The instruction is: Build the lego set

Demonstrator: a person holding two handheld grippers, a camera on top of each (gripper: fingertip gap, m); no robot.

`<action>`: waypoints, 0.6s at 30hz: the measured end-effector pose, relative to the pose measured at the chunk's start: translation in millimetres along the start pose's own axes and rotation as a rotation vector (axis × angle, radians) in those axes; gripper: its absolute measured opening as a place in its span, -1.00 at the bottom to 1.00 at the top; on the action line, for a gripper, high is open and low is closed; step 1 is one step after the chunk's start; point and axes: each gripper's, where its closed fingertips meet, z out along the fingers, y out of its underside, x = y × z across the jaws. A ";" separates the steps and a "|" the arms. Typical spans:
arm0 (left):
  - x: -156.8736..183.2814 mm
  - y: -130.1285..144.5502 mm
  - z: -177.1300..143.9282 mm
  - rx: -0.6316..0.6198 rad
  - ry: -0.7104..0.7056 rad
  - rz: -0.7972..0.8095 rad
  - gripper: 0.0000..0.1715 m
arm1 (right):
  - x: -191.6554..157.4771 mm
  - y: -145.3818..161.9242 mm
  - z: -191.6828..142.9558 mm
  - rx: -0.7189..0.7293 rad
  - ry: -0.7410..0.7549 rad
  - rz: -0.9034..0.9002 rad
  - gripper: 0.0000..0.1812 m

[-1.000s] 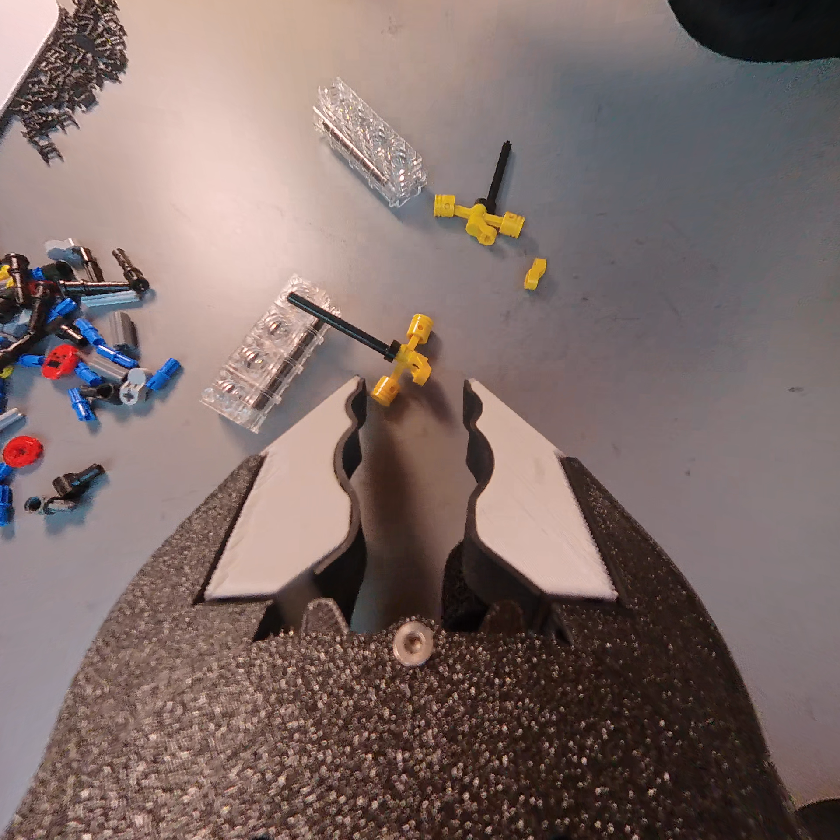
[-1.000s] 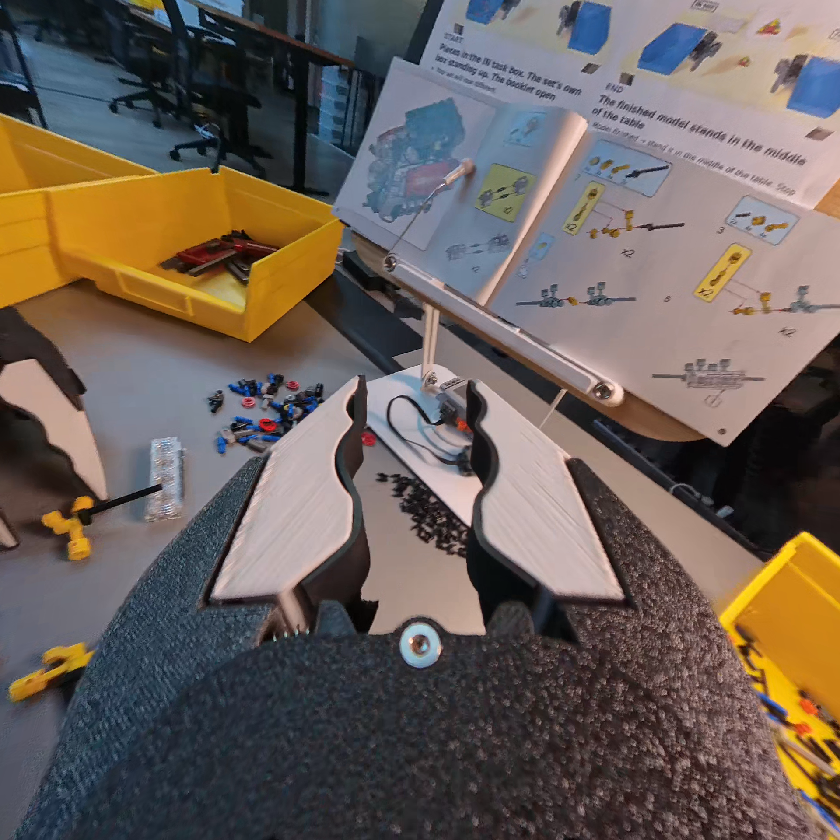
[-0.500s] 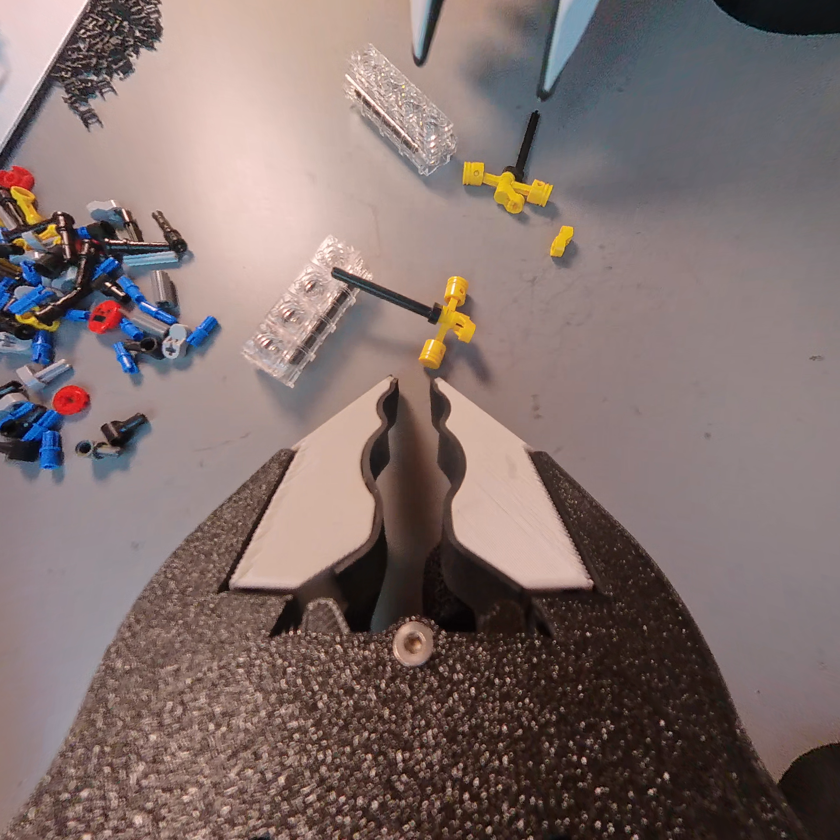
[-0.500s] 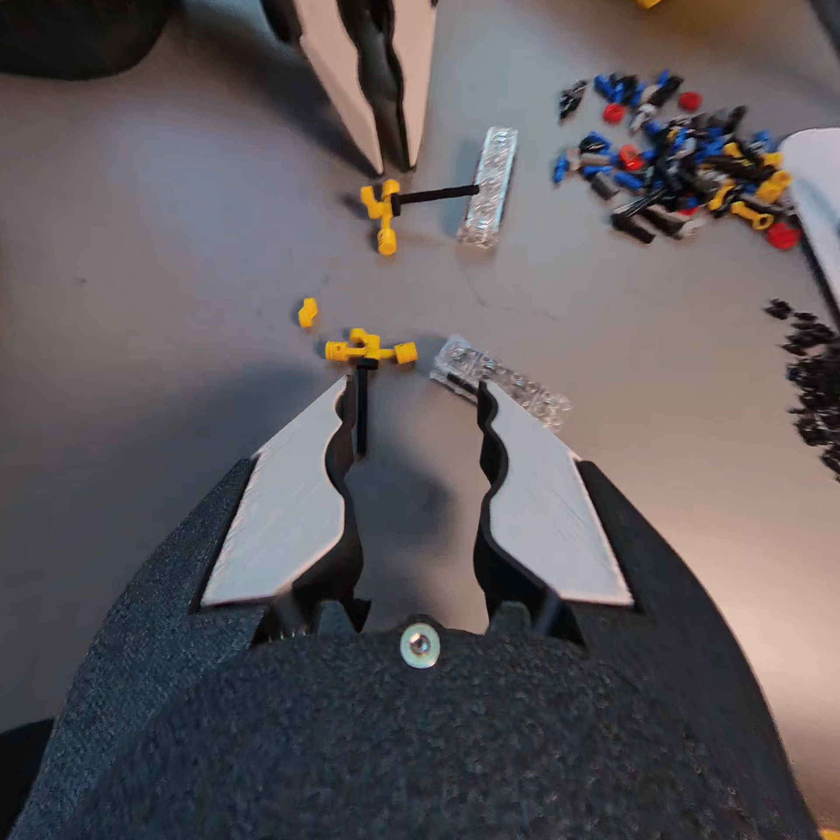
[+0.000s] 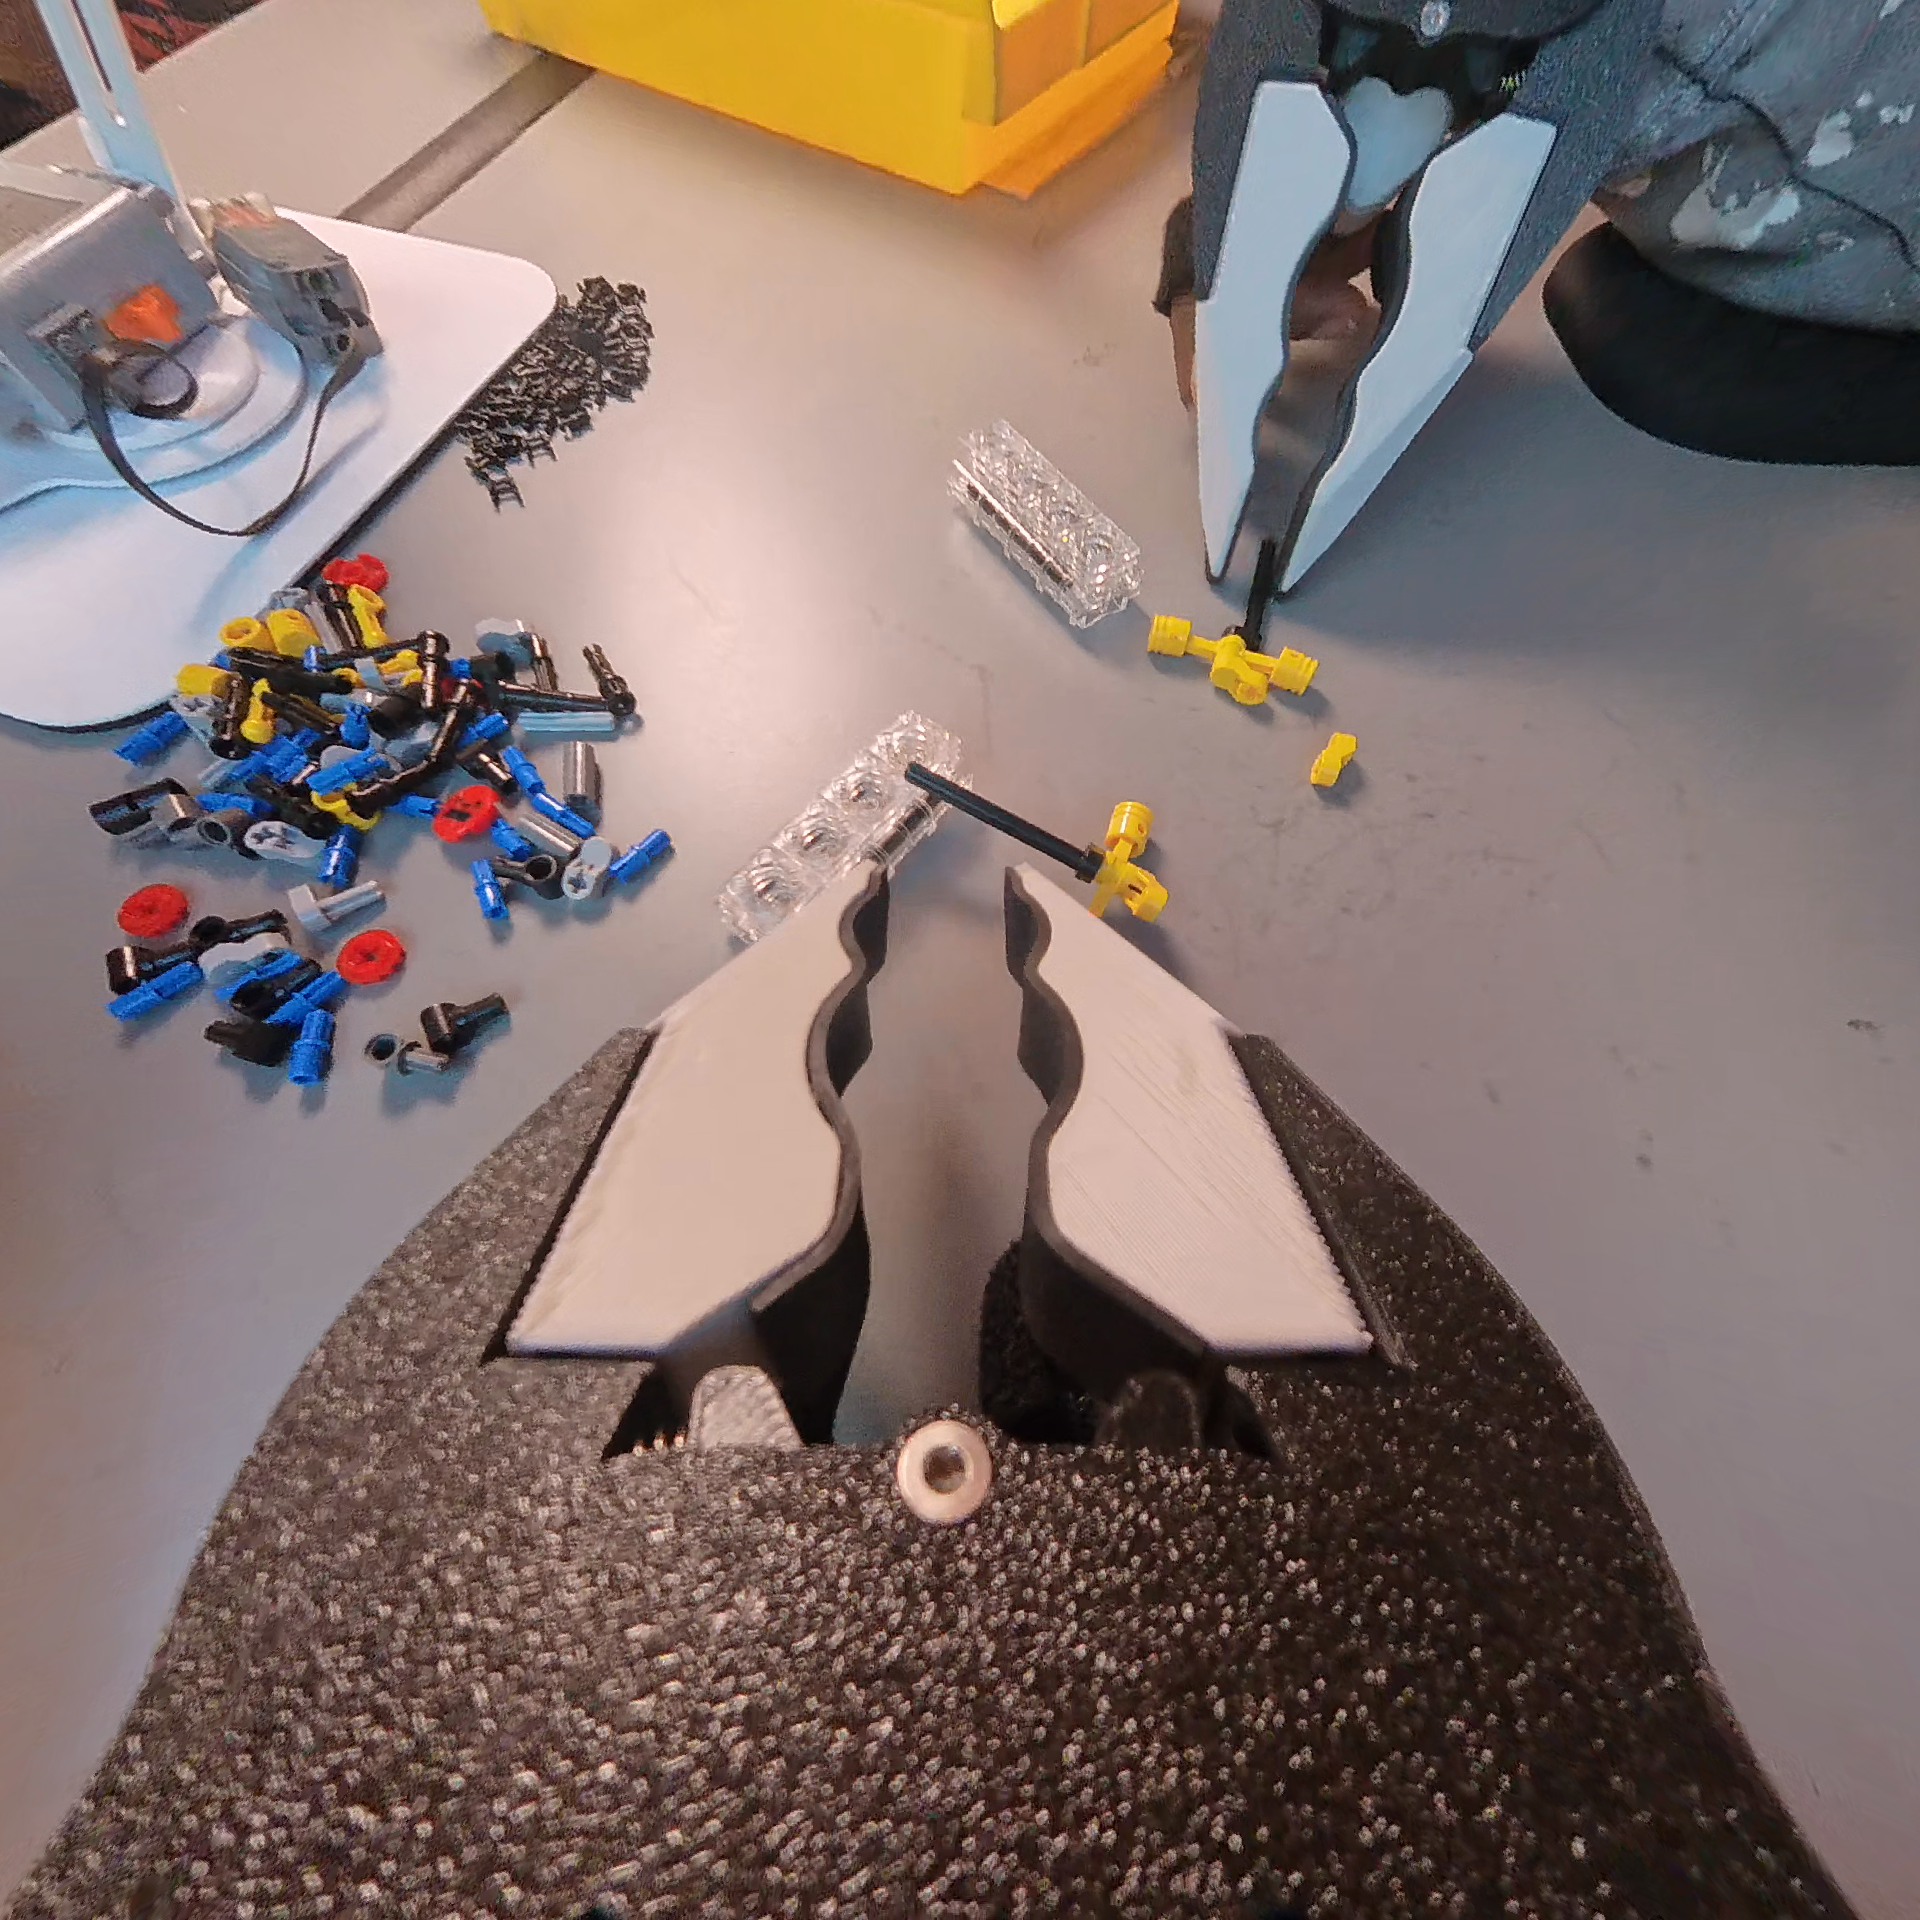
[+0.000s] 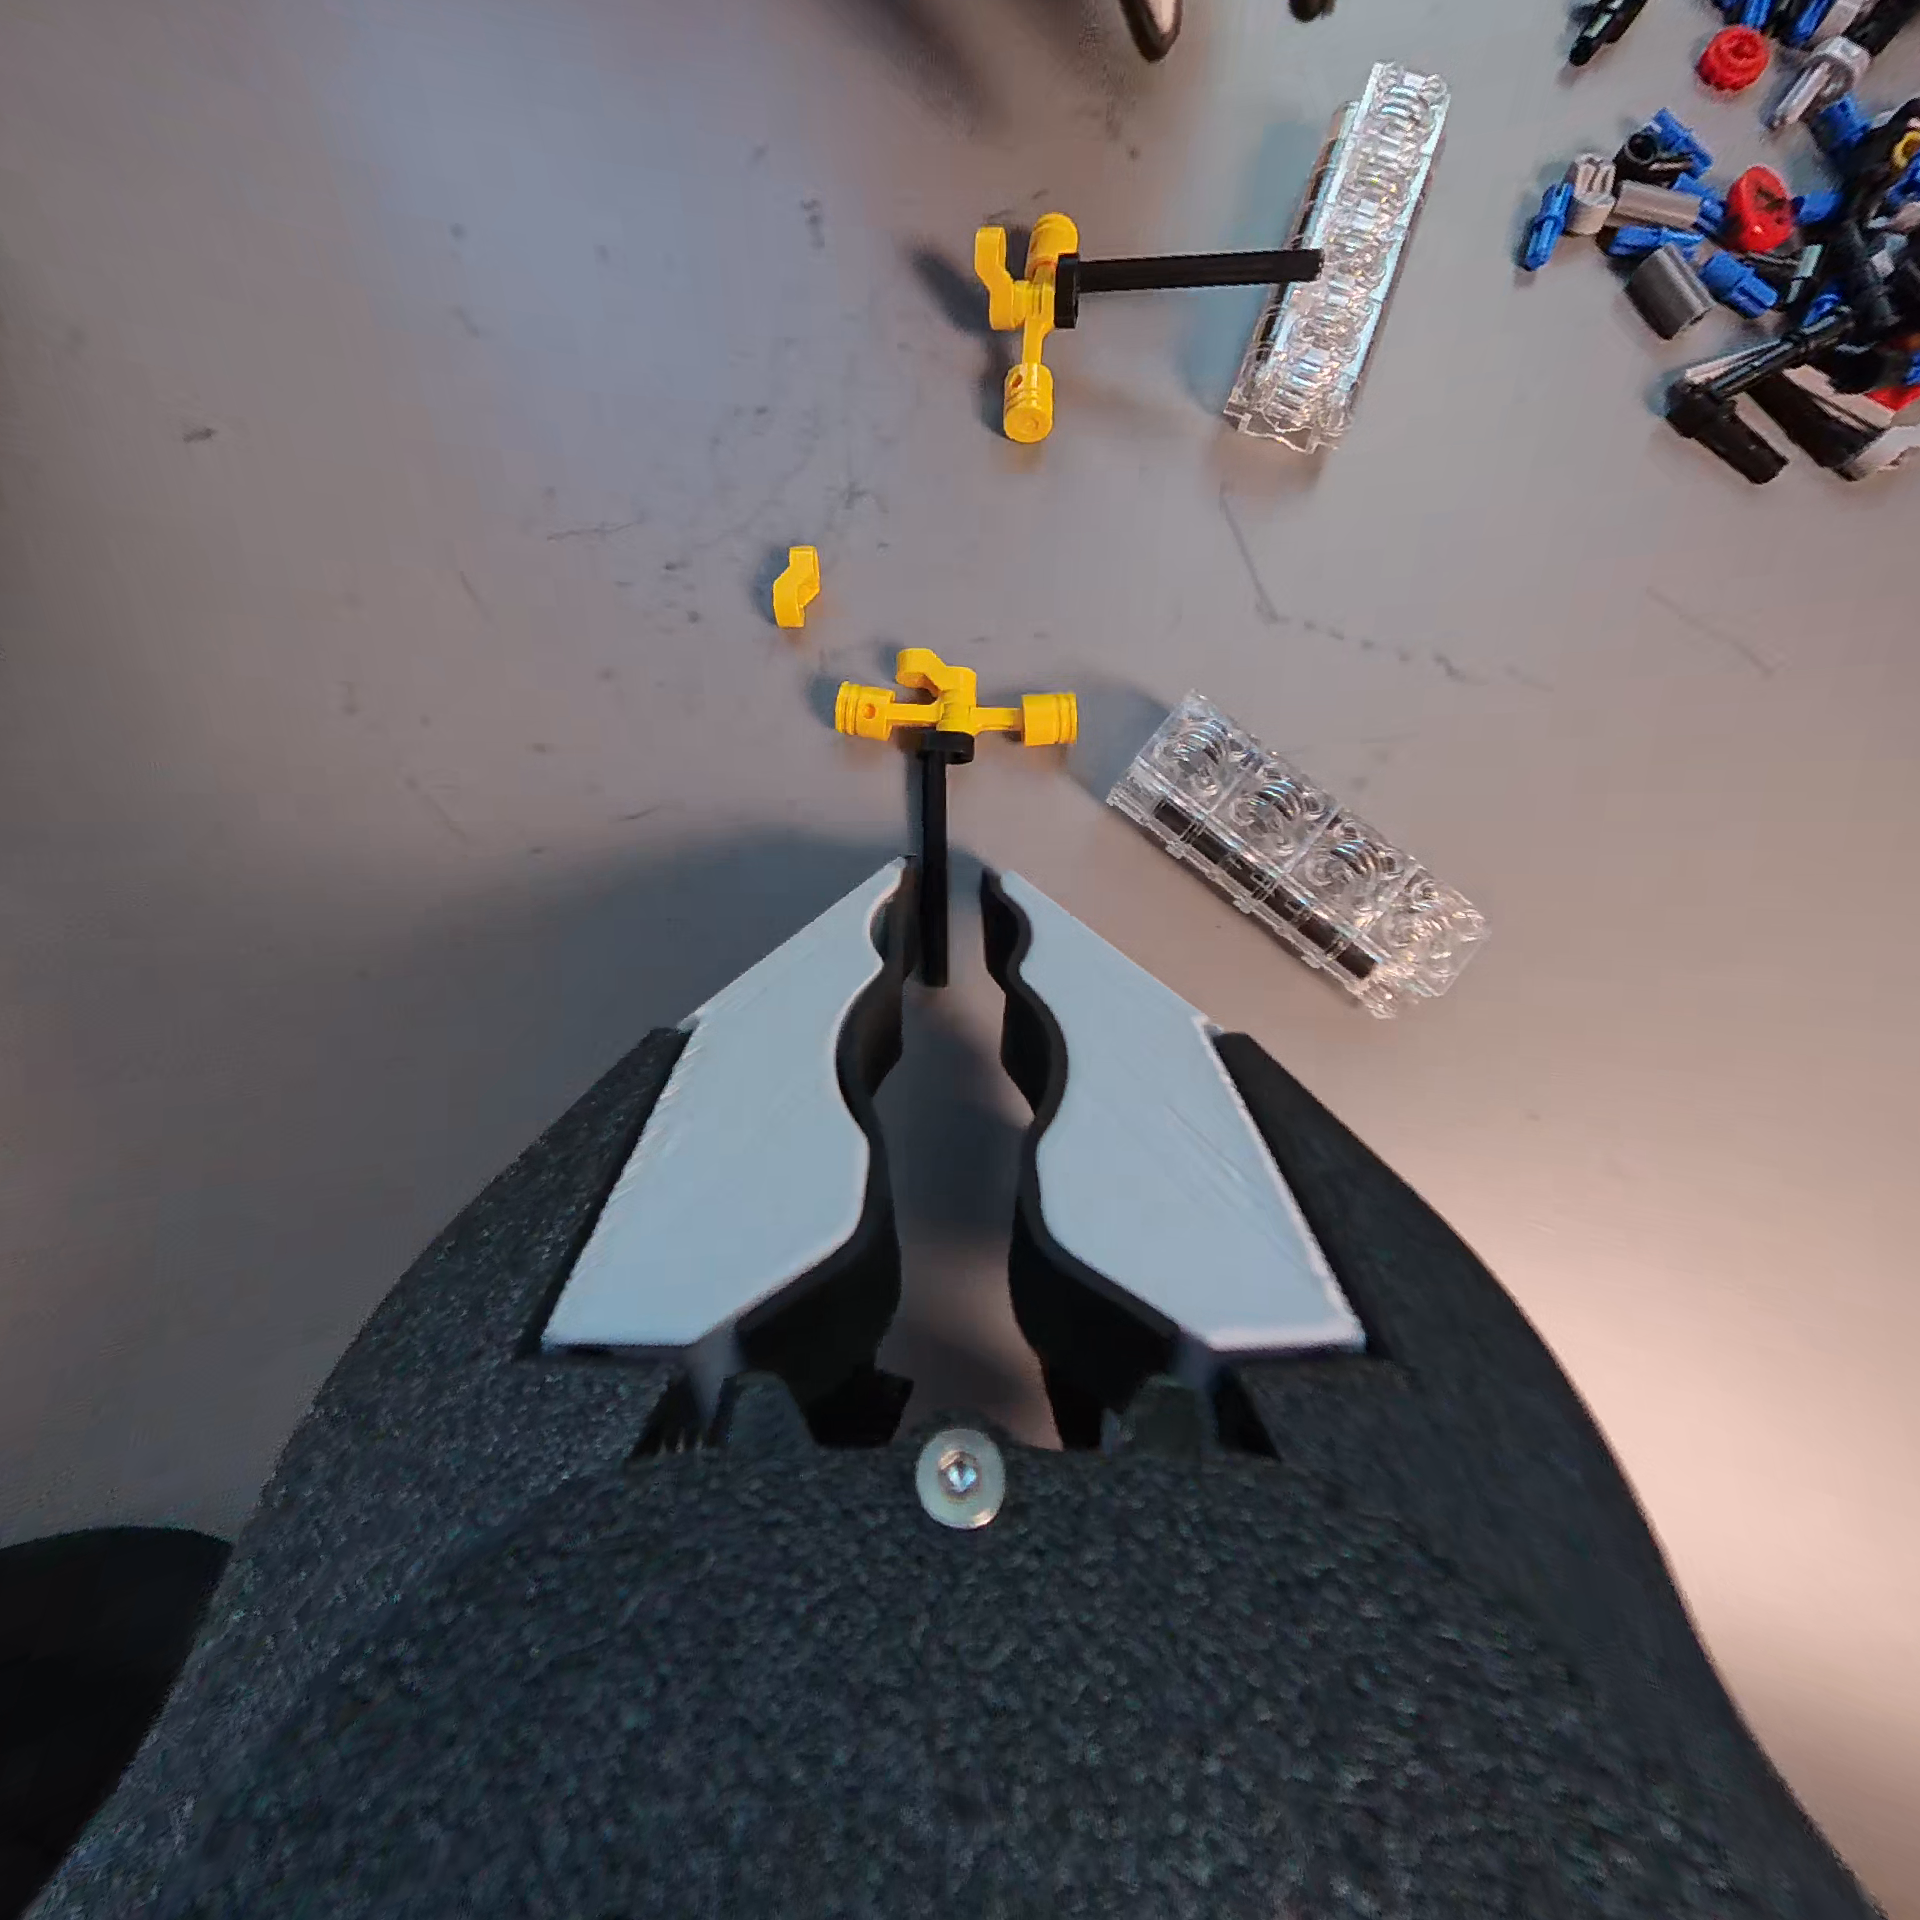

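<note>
left gripper (image 5: 945, 883): jaws spread, empty | right gripper (image 6: 940, 883): jaws narrowly apart astride black axle (image 6: 932, 862) | yellow bin (image 5: 831, 73): left view only

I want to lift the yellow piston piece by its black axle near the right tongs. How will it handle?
Probably light: the yellow piston assembly is small plastic. The black axle looks thin and stiff, and may twist between the right tongs. The pistons seem jointed, so they may swing.
</note>
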 end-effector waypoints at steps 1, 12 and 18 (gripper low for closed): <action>-1.4 -1.7 -0.2 0.011 -0.007 -0.004 -0.74 | -1.3 0.0 0.1 0.001 -0.006 -0.003 -0.92; -3.2 -4.8 0.1 0.029 -0.016 -0.012 -0.73 | 27.0 9.8 -25.8 0.065 0.097 0.078 -0.96; -2.1 -3.9 1.5 0.022 -0.011 -0.012 -0.73 | 51.7 25.0 -49.3 0.068 0.220 0.135 -0.96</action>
